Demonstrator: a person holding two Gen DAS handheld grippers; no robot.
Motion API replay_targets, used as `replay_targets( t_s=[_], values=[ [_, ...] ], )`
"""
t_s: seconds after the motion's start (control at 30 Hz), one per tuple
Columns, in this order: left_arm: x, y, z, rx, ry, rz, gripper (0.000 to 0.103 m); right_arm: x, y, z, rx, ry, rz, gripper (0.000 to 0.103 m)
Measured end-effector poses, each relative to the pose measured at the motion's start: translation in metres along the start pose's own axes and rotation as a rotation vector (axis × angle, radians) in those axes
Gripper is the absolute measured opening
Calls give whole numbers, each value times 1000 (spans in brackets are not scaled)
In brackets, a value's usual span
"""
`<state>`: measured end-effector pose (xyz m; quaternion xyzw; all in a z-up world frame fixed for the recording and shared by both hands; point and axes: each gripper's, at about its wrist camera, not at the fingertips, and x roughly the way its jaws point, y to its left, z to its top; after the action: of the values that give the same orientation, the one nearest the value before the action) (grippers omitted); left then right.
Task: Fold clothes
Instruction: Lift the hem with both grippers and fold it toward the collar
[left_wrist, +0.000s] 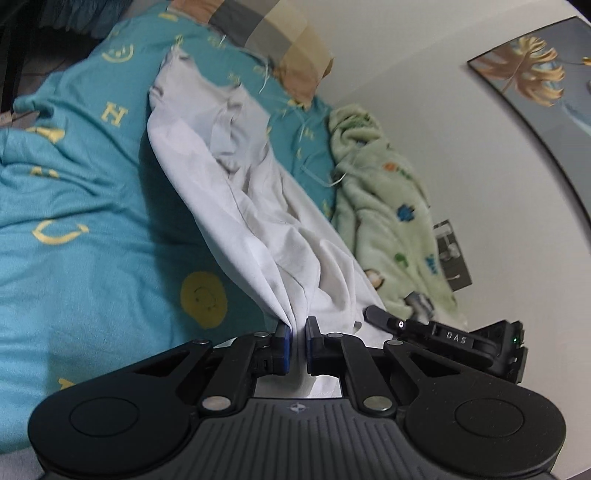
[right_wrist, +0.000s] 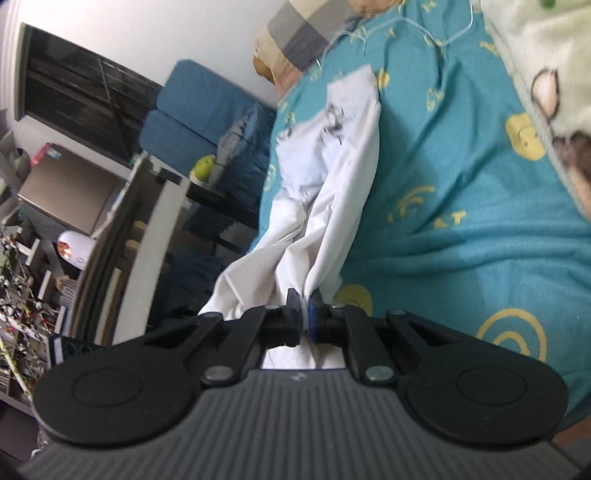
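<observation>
White garment bunched, lifted off teal printed duvet, far end trailing toward 11 o'clock. Left gripper pinches one edge; right gripper pinches another. Judgement: draw grips apart evenly, pull taut, lay flat clear of green fleece blanket.

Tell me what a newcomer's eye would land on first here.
The white garment, bunched and stretched over the teal bedspread, each near end pinched in a tool: left tool, right tool. Next, the pale green fleece blanket heaped between the garment and the wall.
</observation>
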<state>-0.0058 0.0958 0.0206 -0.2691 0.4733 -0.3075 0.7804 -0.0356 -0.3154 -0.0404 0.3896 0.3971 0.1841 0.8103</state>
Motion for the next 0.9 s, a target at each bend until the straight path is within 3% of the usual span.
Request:
replay_targets(
  t_s=[0.23, 0.53, 0.73, 0.9],
  values=[
    [-45, -28, -27, 33, -39, -20, 8, -39, 18, -11, -29, -45, 24, 8],
    [-79, -44, -86, 59, -40, -35, 8, -81, 12, -64, -6, -69, 91, 8],
    [-73, -51, -84, 72, -71, -48, 8, -86, 3, -60, 9, -82, 94, 8],
    [-56, -53, -55, 64, -112, -41, 9, -75, 3, -37, 5, -100, 96, 8]
  ],
)
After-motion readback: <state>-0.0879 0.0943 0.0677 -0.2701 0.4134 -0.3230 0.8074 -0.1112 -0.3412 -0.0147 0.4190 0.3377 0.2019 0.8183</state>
